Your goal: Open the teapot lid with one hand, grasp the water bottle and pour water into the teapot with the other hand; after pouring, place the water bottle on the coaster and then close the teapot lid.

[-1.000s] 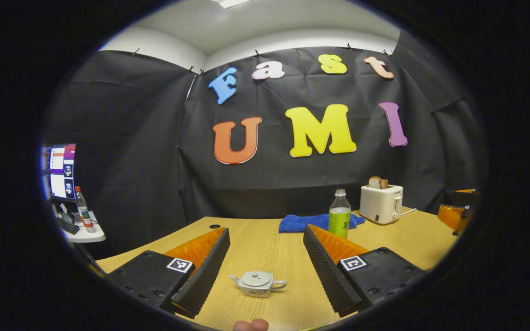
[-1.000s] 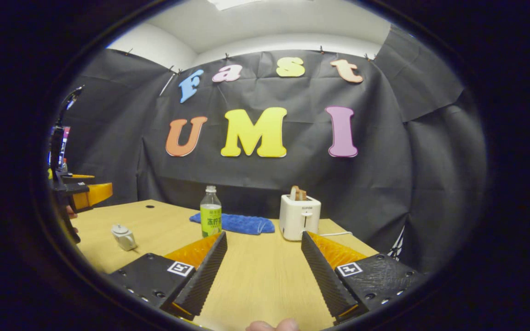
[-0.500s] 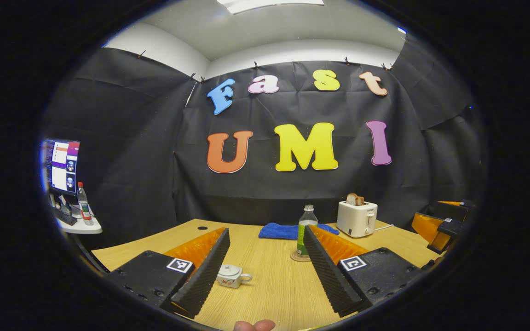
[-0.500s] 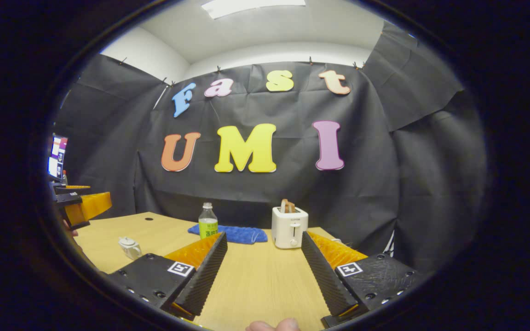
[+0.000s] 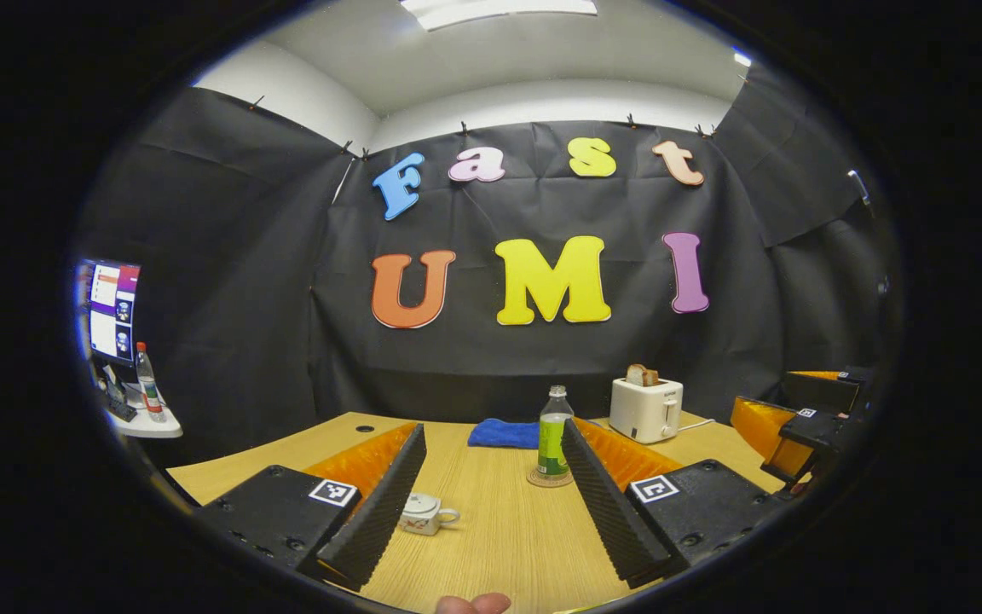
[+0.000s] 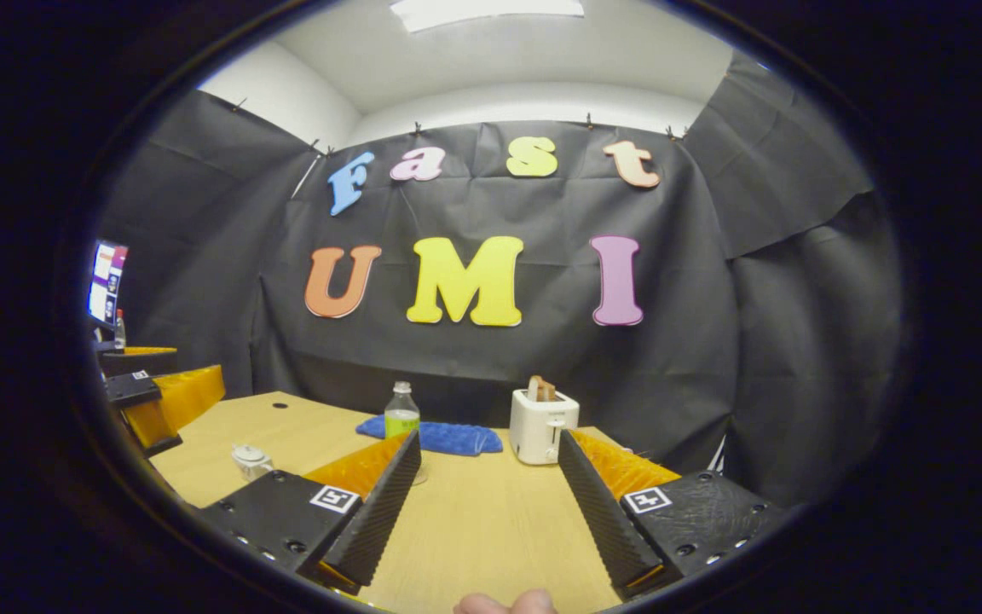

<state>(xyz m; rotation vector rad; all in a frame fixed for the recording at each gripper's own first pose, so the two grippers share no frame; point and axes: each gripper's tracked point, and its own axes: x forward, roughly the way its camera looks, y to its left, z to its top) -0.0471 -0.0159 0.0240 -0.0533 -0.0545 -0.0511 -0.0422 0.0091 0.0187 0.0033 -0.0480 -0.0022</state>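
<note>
Pale wood table (image 5: 499, 546) fills the lower frame of both views, with each gripper, left gripper (image 5: 491, 503) and right gripper (image 6: 487, 503), spread wide and holding nothing. Lower centre in the left gripper view, the lidded teapot (image 5: 423, 514) sits beside the left finger. Beyond, the water bottle (image 5: 553, 442) stands upright on its coaster (image 5: 542, 479), ahead of a blue cloth (image 5: 504, 433) and toaster (image 5: 646, 408).

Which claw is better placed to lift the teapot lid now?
Left, probably. The teapot sits just ahead of the open left claw, by its left finger. From the open right claw, it lies far off to the side.
</note>
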